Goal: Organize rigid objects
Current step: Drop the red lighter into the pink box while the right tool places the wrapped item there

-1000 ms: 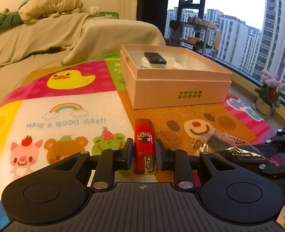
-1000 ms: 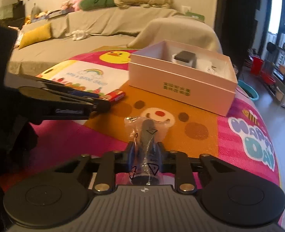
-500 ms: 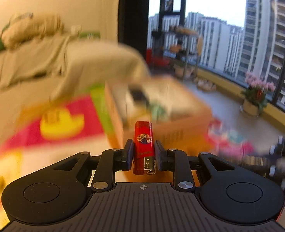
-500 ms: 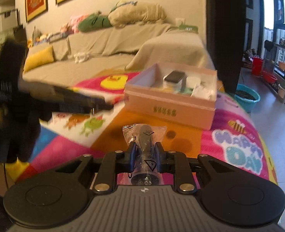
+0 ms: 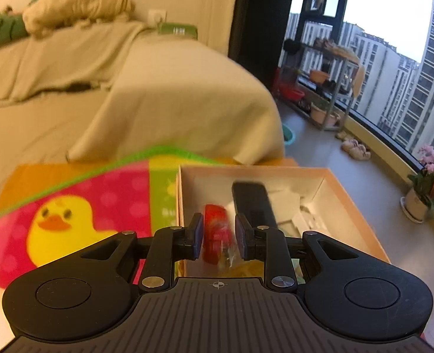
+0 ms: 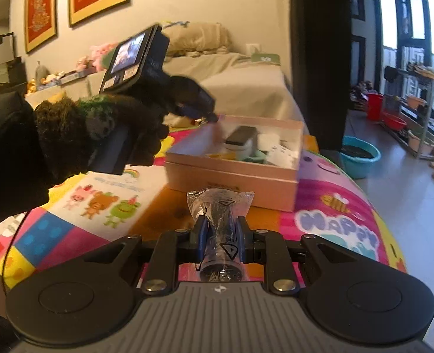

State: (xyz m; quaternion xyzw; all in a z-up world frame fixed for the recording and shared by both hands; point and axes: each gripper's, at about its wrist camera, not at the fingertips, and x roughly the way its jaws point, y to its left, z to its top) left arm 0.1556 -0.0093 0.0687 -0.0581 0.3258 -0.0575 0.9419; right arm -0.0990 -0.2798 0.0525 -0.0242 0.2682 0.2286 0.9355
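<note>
Red lighter (image 5: 217,231) is seen blurred between parted fingers of left gripper (image 5: 217,236), over near-left corner of pink box (image 5: 361,217). Bagged black cylinder (image 6: 220,235) is clamped by right gripper (image 6: 220,236), above the colourful mat (image 6: 328,223), near side of box.

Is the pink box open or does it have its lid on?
Open. The pink box has no lid on it, and in both views you can see things lying inside, such as a black phone-like device.
</note>
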